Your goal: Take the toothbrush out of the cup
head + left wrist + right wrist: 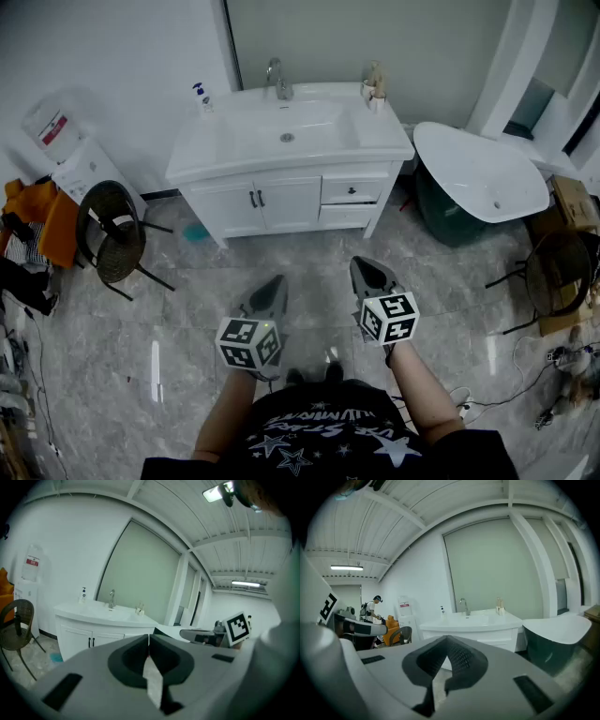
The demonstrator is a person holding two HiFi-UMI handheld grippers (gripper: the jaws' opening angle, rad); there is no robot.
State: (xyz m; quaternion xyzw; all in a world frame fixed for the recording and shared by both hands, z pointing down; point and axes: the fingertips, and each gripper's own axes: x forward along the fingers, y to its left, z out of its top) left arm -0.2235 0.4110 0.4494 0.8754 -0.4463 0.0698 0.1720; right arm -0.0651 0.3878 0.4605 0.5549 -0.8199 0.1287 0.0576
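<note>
A cup [374,89] with a toothbrush standing in it sits at the back right corner of the white vanity [281,169], beside the basin. It shows small in the left gripper view [139,610] and in the right gripper view [500,606]. Both grippers hang over the floor, well short of the vanity. My left gripper [277,279] is shut with nothing in it, its jaws meeting [149,641]. My right gripper [361,264] is shut and empty too [447,641]. Both point toward the vanity, slightly downward.
A faucet [277,80] and a soap bottle [202,97] stand on the vanity. A white bathtub [478,173] lies to its right, a wicker chair [112,234] and a water dispenser [66,150] to its left. Another chair [558,272] and cables are at the right.
</note>
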